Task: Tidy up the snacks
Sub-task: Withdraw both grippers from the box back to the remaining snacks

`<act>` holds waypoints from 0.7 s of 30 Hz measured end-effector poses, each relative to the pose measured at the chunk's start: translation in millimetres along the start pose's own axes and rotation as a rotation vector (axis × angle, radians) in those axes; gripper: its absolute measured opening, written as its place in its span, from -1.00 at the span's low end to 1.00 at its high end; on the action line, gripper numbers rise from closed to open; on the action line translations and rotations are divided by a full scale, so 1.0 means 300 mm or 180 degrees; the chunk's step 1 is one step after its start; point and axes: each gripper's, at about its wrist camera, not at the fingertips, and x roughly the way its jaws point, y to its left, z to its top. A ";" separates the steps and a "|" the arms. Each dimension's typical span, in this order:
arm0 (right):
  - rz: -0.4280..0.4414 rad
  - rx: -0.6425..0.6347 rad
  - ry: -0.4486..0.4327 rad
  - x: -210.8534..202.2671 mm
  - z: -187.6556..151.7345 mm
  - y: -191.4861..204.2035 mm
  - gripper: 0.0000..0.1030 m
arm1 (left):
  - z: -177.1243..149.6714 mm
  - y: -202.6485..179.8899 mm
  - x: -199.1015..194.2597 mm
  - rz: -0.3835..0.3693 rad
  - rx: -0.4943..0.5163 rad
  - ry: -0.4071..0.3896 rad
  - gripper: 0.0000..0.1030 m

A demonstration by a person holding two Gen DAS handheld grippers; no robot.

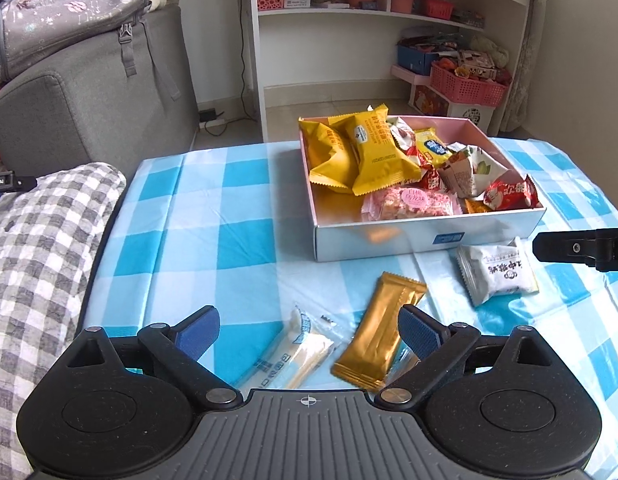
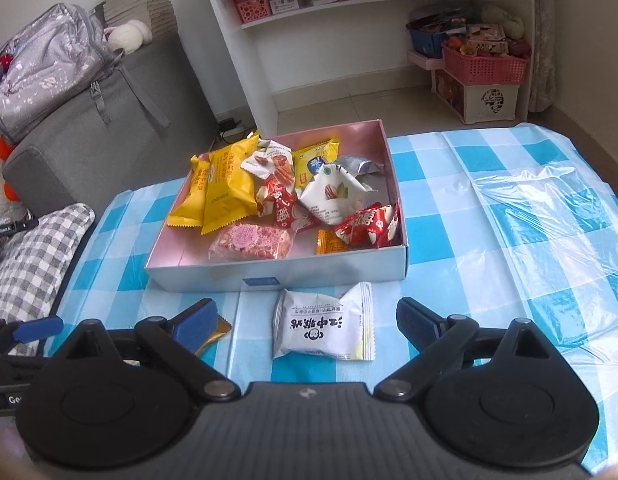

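Left gripper [image 1: 309, 332] spread wide, nothing between its blue pads; a gold bar wrapper [image 1: 379, 330] and a clear-wrapped white stick snack [image 1: 297, 354] lie on the cloth between the fingers, apparently untouched; right gripper [image 2: 303, 326] likewise released, its fingers standing either side of a white biscuit packet [image 2: 323, 322], not touching it. Just beyond, the white box [image 2: 277, 270] sits on the blue-checked tablecloth [image 2: 489, 220], loaded with yellow packets [image 2: 225, 186], a pink rice bar [image 2: 249, 242], red wrappers [image 2: 369, 226] and a nut pouch [image 2: 333, 194]; behind, a white shelf [image 1: 265, 40] and a grey sofa [image 1: 89, 96].
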 end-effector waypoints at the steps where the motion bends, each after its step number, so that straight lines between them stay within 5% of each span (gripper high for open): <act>1: 0.0025 -0.0051 -0.0026 -0.003 -0.009 0.008 0.86 | -0.011 0.007 0.000 0.0007 0.0035 -0.0024 0.89; 9: 0.0004 -0.0360 -0.0019 0.015 -0.088 0.050 0.91 | -0.108 0.035 0.040 0.0033 0.0416 -0.0018 0.93; 21: -0.0013 -0.1002 0.0083 0.070 -0.216 0.154 0.92 | -0.179 0.096 0.110 -0.0068 0.0428 0.0253 0.93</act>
